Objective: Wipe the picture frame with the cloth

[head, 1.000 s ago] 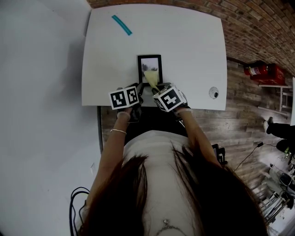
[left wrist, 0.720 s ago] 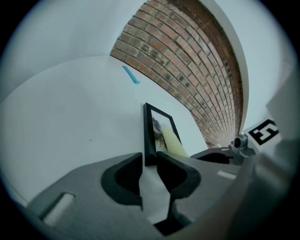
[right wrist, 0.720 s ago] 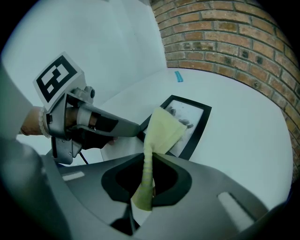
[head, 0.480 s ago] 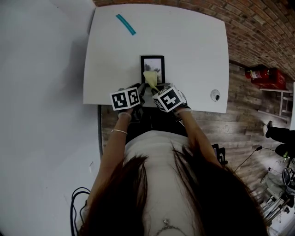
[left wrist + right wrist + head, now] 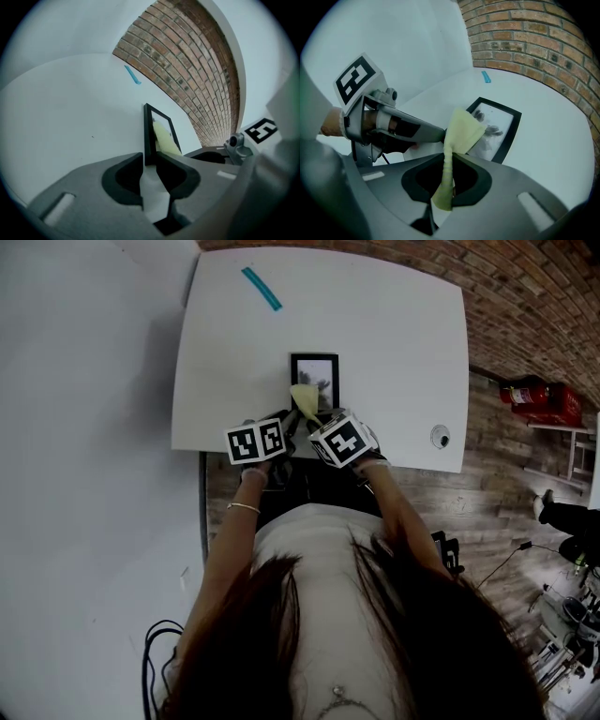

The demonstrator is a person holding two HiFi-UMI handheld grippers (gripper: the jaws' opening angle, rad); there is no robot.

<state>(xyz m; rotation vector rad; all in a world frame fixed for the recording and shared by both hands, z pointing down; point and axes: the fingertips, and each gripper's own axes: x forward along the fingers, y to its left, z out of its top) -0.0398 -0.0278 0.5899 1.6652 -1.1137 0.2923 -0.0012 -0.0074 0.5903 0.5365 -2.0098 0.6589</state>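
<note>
On the white surface [image 5: 394, 334], near its front edge, lies the black picture frame [image 5: 314, 358]. The left gripper [image 5: 150, 161] has its fingers on the frame's near rim, having just been closing. The right gripper [image 5: 449, 161] has its fingers clenched on the yellow cloth [image 5: 461, 131] over the frame. A hard stroke could twist the frame loose.

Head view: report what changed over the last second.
The left tongs have just been closing on the picture frame, whose near edge stands between them. The cloth, pinched in the right tongs, has slid slightly from the frame's middle toward its left side. Both tongs stay at the near edge of the table; the teal strip is unmoved.
</note>
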